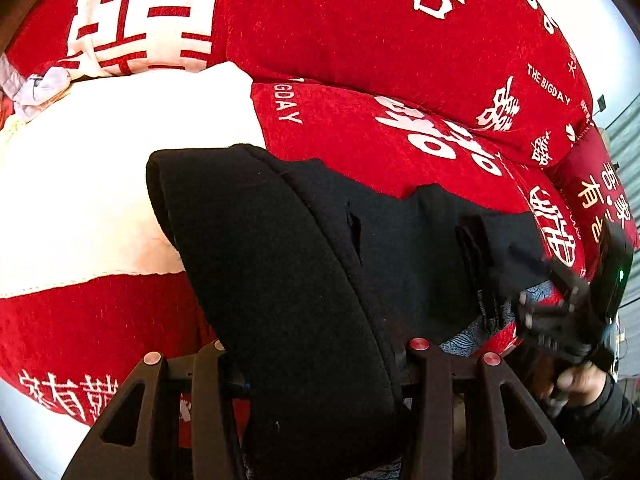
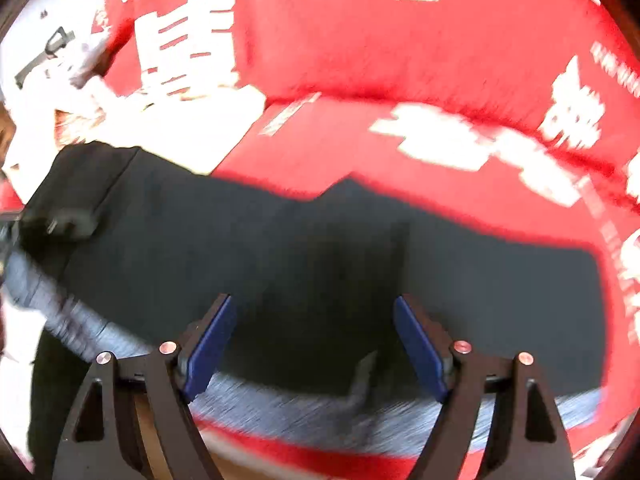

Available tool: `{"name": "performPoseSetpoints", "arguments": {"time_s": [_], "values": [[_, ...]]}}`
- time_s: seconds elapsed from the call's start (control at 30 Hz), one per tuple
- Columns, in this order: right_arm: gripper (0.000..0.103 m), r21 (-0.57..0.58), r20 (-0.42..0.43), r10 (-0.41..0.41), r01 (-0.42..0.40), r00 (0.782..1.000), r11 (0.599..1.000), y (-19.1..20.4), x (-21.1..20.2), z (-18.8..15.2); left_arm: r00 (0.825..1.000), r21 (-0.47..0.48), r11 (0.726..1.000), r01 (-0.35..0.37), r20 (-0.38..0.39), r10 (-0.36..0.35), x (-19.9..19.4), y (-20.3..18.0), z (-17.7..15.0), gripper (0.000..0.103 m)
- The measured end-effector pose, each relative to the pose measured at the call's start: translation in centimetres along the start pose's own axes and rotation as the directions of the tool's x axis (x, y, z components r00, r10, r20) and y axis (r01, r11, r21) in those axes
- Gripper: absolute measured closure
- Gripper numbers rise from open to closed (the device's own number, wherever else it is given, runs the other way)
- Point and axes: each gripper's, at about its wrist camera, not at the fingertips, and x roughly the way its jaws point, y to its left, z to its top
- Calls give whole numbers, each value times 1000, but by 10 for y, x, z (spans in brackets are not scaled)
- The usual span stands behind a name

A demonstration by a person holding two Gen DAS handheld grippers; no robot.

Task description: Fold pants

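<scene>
Black pants (image 1: 280, 248) lie on a red bedspread with white characters (image 1: 360, 40). In the left wrist view the pants' waistband end passes between my left gripper's fingers (image 1: 316, 352), which are closed on the thick fabric. My right gripper (image 1: 560, 312) shows at the right edge of that view, at the pants' far part. In the right wrist view the pants (image 2: 280, 248) stretch across the bed, blurred by motion. My right gripper (image 2: 314, 344) is open just above them, with its blue pads (image 2: 210, 352) wide apart and nothing between them.
A white patch of bedding (image 1: 100, 200) lies left of the pants. Red pillows (image 1: 400, 32) sit behind. A blue-grey patterned strip (image 2: 300, 408) runs along the bed's near edge. A person's hand (image 1: 576, 384) holds the right gripper.
</scene>
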Motion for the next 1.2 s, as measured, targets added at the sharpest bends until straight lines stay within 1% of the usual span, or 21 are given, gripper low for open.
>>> {"name": "performPoseSetpoints", "arguments": {"time_s": [0.07, 0.1, 0.13, 0.2, 0.23, 0.27, 0.3, 0.33, 0.37, 0.5, 0.53, 0.57, 0.6, 0.67, 0.8, 0.87, 0.93, 1.0, 1.03, 1.1, 1.2], "values": [[14, 2, -5, -95, 95, 995, 995, -8, 4, 3, 1000, 7, 1000, -6, 7, 6, -4, -5, 0, 57], [13, 9, -20, -98, 98, 995, 995, -11, 9, 4, 1000, 20, 1000, -11, 15, 11, -7, -10, 0, 57], [13, 19, -57, -90, 92, 994, 996, -14, 20, 2, 1000, 30, 999, -16, 23, 15, -10, -14, 1, 57], [13, 34, -113, -61, 65, 992, 997, -18, 42, -4, 999, 54, 998, -23, 40, 21, -17, -26, 3, 59], [12, 44, -156, -39, 46, 987, 998, -18, 56, -9, 999, 64, 998, -25, 49, 21, -21, -32, 4, 59], [6, 18, -148, -57, 60, 987, 998, -15, 62, -14, 998, 78, 997, -27, 56, 23, -26, -38, 6, 59], [3, -19, -118, -75, 73, 990, 997, -8, 62, -17, 998, 86, 996, -32, 59, 27, -28, -43, 7, 59], [1, -30, -108, -85, 82, 990, 996, -5, 63, -19, 997, 97, 994, -41, 62, 35, -30, -49, 8, 59], [0, -22, -98, -85, 83, 992, 996, -6, 61, -20, 997, 107, 993, -48, 63, 42, -31, -54, 9, 59], [0, 31, -81, -31, 33, 996, 999, -15, 55, -19, 996, 115, 991, -62, 63, 55, -32, -69, 14, 59], [0, -3, -84, -58, 58, 995, 998, -9, 59, -20, 996, 117, 991, -64, 63, 57, -32, -73, 15, 59], [0, -61, -74, -100, 96, 992, 994, -1, 64, -23, 996, 120, 991, -66, 63, 59, -32, -77, 17, 60], [0, -86, -53, -124, 119, 991, 989, 6, 65, -24, 996, 122, 990, -67, 63, 60, -32, -80, 19, 60], [0, -73, -55, -122, 118, 991, 990, 5, 67, -25, 996, 129, 989, -69, 62, 61, -33, -89, 22, 61], [0, -99, -23, -145, 142, 989, 985, 9, 68, -26, 996, 174, 982, -76, 66, 66, -34, -115, 28, 62], [0, -98, -30, -141, 138, 990, 986, 8, 67, -24, 995, 192, 978, -85, 67, 73, -33, -127, 30, 62], [0, -73, -58, -100, 96, 993, 993, 1, 62, -18, 994, 212, 973, -95, 66, 83, -33, -142, 32, 62], [0, -35, -60, -83, 81, 995, 996, -10, 53, -15, 994, 235, 967, -103, 65, 90, -32, -158, 34, 63], [0, -8, -33, -85, 85, 996, 996, -20, 43, -15, 994, 250, 962, -107, 65, 93, -31, -168, 35, 77], [0, 42, 14, -82, 81, 997, 996, -43, 22, -17, 995, 278, 956, -93, 48, 83, -27, -186, 37, 78], [0, 92, 38, -103, 99, 994, 991, -81, 3, -22, 993, 345, 931, -119, 38, 113, -14, -220, 35, 78]]}}
